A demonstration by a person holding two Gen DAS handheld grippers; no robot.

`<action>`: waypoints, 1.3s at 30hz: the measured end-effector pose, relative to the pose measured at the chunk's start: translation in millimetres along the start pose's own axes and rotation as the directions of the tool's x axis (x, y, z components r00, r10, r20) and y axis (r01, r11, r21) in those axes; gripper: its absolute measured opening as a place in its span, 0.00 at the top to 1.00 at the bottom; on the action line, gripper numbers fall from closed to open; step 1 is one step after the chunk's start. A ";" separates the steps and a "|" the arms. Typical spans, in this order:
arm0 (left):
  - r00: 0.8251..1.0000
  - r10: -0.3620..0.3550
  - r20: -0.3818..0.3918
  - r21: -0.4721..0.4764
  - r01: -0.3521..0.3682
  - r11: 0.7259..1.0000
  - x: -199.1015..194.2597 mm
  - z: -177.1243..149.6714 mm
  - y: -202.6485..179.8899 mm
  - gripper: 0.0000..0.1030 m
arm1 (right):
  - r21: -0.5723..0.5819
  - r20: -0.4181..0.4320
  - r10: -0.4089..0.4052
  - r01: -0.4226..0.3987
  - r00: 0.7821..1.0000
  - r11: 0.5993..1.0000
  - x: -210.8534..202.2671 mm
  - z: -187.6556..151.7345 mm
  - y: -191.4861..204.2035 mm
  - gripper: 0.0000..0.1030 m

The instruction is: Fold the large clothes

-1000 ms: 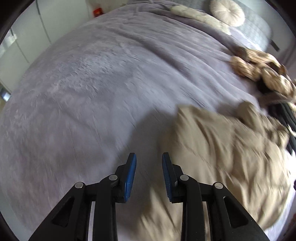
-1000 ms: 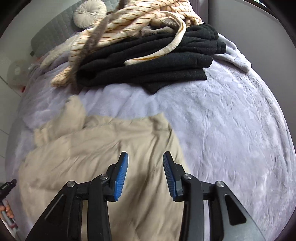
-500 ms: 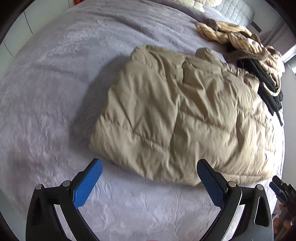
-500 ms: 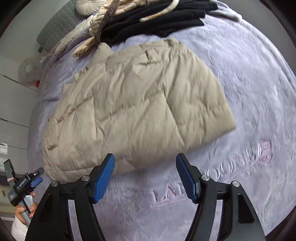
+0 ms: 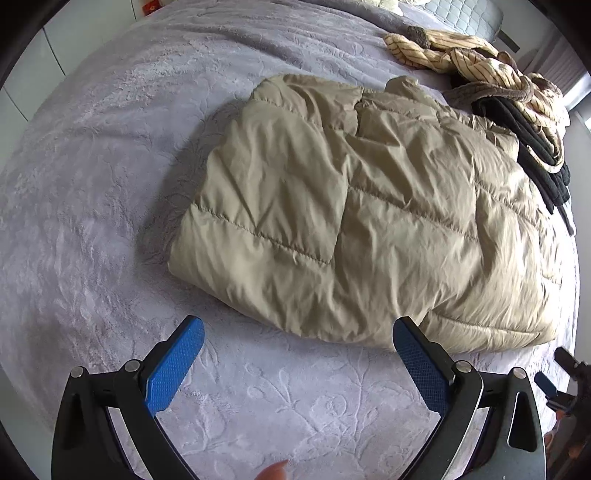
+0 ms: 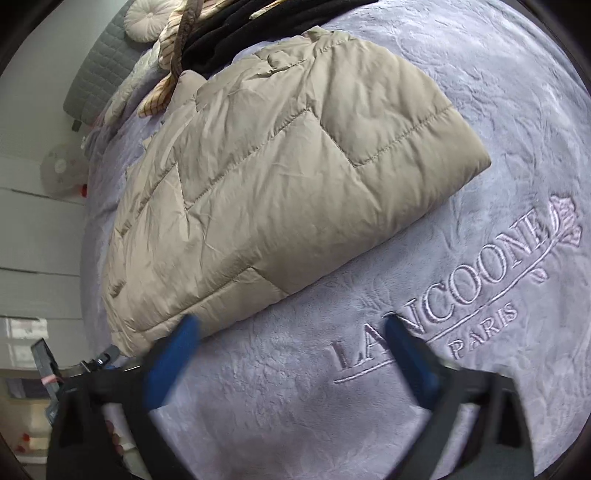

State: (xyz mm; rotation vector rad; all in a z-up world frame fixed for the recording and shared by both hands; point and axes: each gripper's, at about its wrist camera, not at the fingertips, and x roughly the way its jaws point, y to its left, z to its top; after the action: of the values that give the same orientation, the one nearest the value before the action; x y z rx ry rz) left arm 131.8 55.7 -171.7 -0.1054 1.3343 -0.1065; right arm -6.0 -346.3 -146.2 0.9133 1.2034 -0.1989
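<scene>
Beige puffy quilting is filling most of the left wrist view right now: the down jacket [image 5: 354, 206] is lying flat on the lavender bedspread [image 5: 92, 166], already doubled over into a chunky rectangle, which I'm guessing is why I'm hanging back instead of grabbing. My left gripper [image 5: 299, 336] is hovering just short of the jacket's near edge with the jaws spread wide and nothing between them, so it's holding no cloth at all. Further back, a striped cream garment [image 5: 472, 62] is sitting on top of some black clothes [image 5: 532, 140] near the far right edge of the bed, probably the pile of stuff already done or waiting, can't tell which. Over in the right wrist view, the same jacket [image 6: 280, 170] is sitting up and to the left, with its folded corner pointing at the embroidered logo [image 6: 454, 284] on the bedspread. My right gripper [image 6: 291, 328] is a bit motion-blurred, but the jaws are clearly wide apart and empty too, hanging over bare blanket beside the jacket's near edge. A round cushion [image 6: 147, 18] is up by the headboard. I'm reckoning this fold is nearly finished, maybe needing one more tidy.
</scene>
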 end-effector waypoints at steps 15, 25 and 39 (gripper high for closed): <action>0.937 -0.349 0.020 -0.275 0.341 0.899 38.4 8.6 55.3 0.01 | 0.317 -0.010 0.258 -0.241 0.966 0.917 51.3 24.1 -45.9 0.00; 0.874 -0.482 0.066 -0.386 0.467 0.795 75.4 11.7 68.1 0.01 | 0.356 0.012 0.383 -0.362 0.924 0.862 92.6 28.3 -54.0 0.00; 0.878 -0.474 0.068 -0.431 0.455 0.780 96.0 45.0 36.2 0.01 | 0.382 0.091 0.465 -0.462 0.880 0.800 114.7 55.0 -46.2 0.00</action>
State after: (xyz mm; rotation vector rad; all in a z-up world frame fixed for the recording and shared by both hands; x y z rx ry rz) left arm 198.3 79.0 -258.8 -0.8270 1.3335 -0.2289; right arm 51.0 -377.5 -264.9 1.5405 0.9201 -0.0371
